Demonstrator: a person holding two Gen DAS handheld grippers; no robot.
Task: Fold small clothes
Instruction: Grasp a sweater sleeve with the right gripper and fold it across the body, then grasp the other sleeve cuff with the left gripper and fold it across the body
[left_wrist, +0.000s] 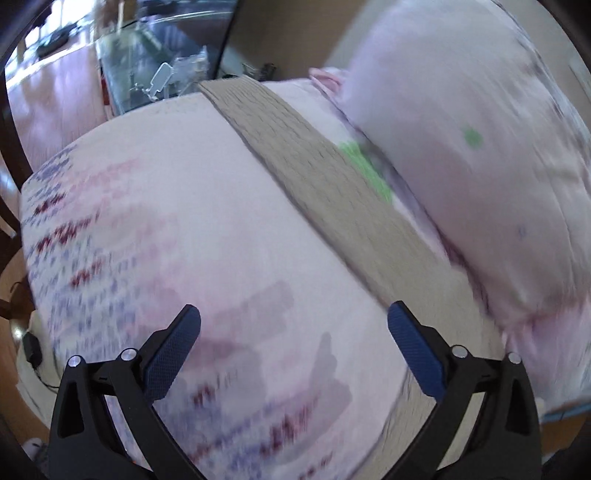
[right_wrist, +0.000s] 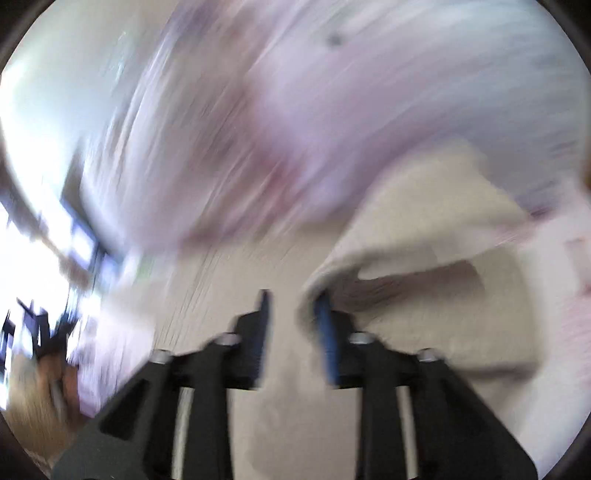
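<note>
The left gripper (left_wrist: 293, 325) hangs wide open and empty above the bed (left_wrist: 155, 206), ready to reach. The beige garment (left_wrist: 317, 173) lies as a long strip across the bed beside a pillow (left_wrist: 472, 147). The right gripper (right_wrist: 291, 306) is narrowed, and through heavy blur it seems to pinch the cloth's edge, probably to lift a fold.

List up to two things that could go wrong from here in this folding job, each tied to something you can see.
1. The left gripper hangs open above the patterned bedspread, beside the beige cloth; closing now might pinch bedspread instead of the cloth.
2. The right wrist view is heavily blurred. The right gripper, jaws narrowly apart, sits at a beige fold; a grab now could miss or bunch it.
</note>
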